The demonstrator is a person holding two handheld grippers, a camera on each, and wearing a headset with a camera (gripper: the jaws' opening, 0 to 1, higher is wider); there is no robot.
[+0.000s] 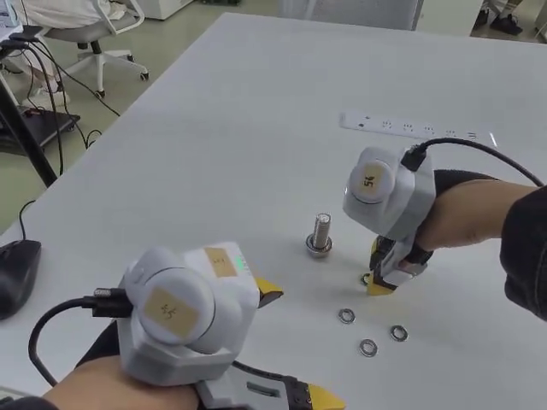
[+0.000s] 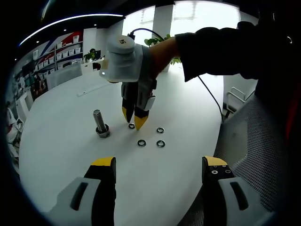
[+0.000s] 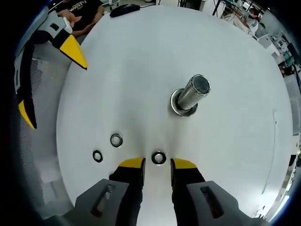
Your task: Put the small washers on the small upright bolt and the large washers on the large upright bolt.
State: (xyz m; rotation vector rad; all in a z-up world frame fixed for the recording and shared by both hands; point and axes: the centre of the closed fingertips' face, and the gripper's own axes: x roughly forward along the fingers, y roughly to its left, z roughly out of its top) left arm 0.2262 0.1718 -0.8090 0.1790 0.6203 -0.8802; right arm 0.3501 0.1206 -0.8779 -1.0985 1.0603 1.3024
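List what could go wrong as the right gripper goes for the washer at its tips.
1. The washer lies flat on the table, just ahead of the narrowly open jaws of the right gripper. Closing them might slide or flip it away rather than grip it.
2. One upright bolt is in sight and the washers' sizes are hard to tell, so it may end up on the wrong bolt.

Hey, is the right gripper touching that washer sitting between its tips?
Apart. In the right gripper view the washer lies between the open right gripper's tips, with a sliver of white table showing on each side.
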